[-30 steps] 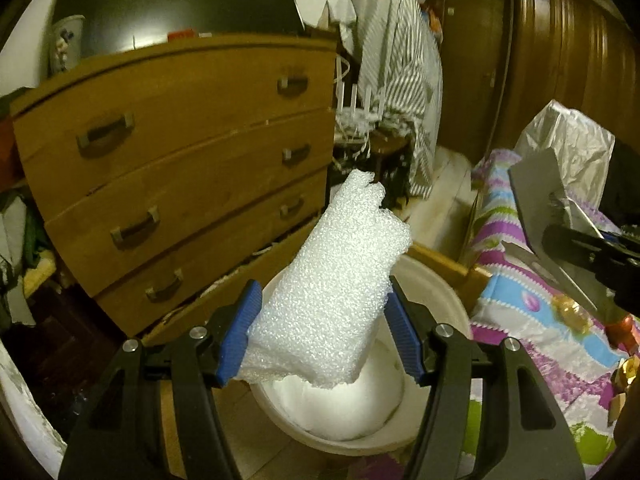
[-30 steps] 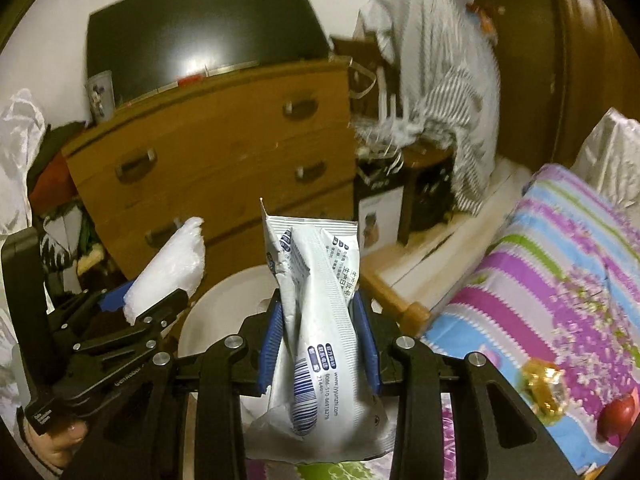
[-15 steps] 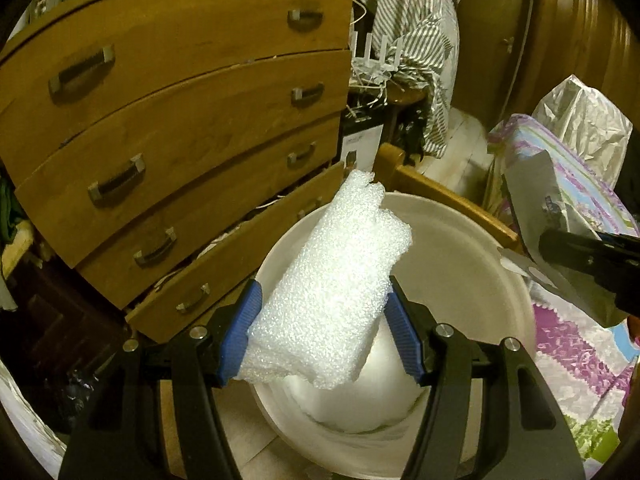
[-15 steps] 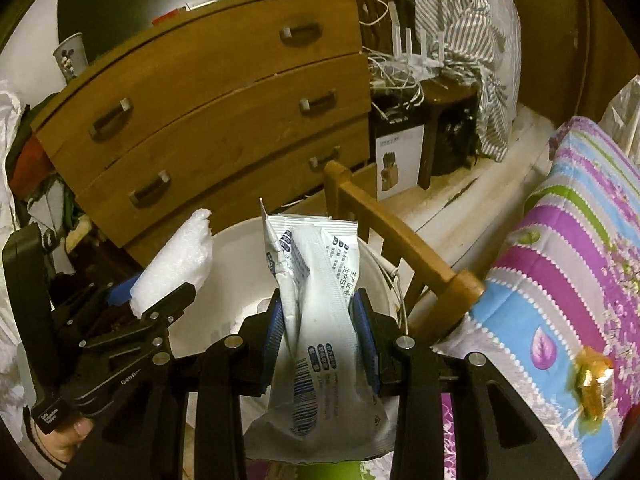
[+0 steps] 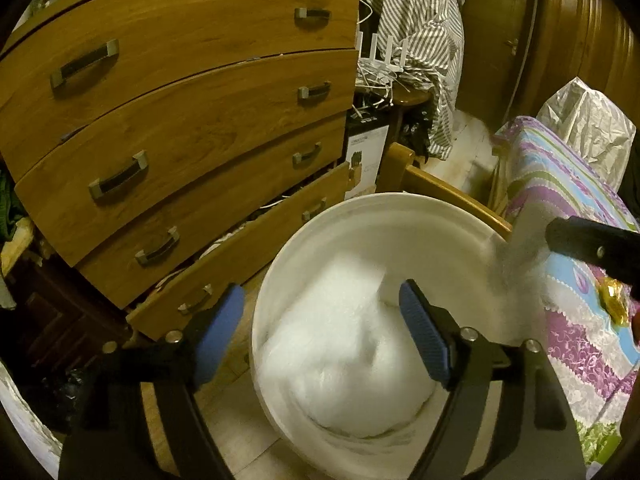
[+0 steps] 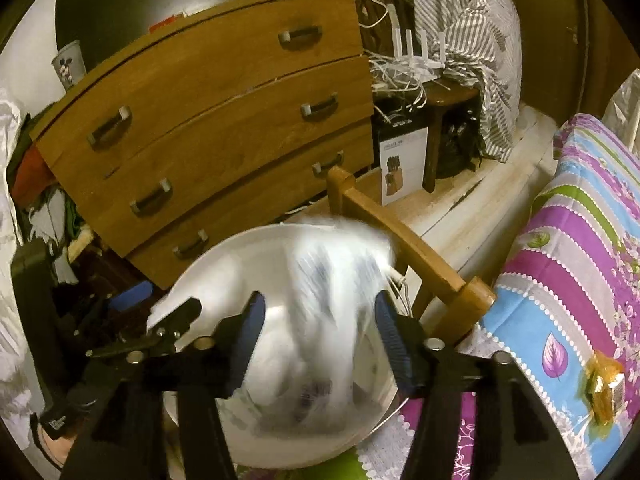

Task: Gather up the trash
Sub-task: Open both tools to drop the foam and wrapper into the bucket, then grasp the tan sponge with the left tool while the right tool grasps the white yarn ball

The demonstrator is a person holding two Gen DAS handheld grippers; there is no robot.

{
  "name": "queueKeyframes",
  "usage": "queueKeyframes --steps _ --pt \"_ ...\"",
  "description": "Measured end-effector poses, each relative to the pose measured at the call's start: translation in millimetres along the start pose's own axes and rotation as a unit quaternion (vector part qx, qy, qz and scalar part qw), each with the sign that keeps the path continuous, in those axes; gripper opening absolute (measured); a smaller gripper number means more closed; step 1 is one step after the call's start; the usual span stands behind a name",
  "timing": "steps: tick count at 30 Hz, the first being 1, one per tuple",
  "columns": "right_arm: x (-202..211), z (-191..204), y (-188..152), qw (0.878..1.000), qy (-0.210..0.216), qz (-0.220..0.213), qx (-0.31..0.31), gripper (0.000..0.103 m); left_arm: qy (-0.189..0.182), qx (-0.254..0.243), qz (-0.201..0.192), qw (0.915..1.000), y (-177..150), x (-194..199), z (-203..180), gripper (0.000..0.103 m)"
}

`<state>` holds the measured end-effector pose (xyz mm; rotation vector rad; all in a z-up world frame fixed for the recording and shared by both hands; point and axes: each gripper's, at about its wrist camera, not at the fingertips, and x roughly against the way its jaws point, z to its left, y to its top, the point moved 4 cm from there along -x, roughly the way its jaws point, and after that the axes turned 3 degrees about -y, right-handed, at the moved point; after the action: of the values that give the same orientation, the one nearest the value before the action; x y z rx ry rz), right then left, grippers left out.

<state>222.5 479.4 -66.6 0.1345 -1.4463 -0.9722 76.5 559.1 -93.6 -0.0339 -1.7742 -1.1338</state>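
A white bucket (image 5: 380,200) stands on the floor below both grippers. My left gripper (image 5: 322,332) hangs over it with its jaws opening. The white foam piece (image 5: 344,344) has left the blue pads and shows as a blur inside the bucket. My right gripper (image 6: 320,338) is over the same bucket (image 6: 208,264), jaws also opening. The white printed wrapper (image 6: 332,300) is a blur between its pads, slipping down and no longer pressed. In the right wrist view the left gripper (image 6: 156,306) sits at the bucket's left rim.
A wooden chest of drawers (image 5: 180,120) stands just behind the bucket, its lowest drawer ajar. A wooden rail (image 6: 400,248) runs beside the bucket's right side. The bed with a striped floral sheet (image 6: 580,240) carries a gold wrapper (image 6: 604,388). A silver bag (image 5: 584,124) lies further back.
Both grippers have opened. The foam piece dropped from the left one into the bucket, and the wrapper is sliding out of the right one. Both views sank closer to the bucket.
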Motion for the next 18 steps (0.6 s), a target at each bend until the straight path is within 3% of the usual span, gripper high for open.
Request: queueKeyframes --steps 11,18 --pt "16.3 -9.7 -5.2 1.0 0.001 -0.009 -0.011 0.059 -0.001 -0.004 -0.001 1.0 -1.0 -0.4 2.1 0.077" --pt "71.2 -29.5 -34.2 0.998 -0.003 -0.055 -0.027 0.059 -0.019 -0.02 -0.016 0.9995 -7.9 22.2 -18.6 0.077"
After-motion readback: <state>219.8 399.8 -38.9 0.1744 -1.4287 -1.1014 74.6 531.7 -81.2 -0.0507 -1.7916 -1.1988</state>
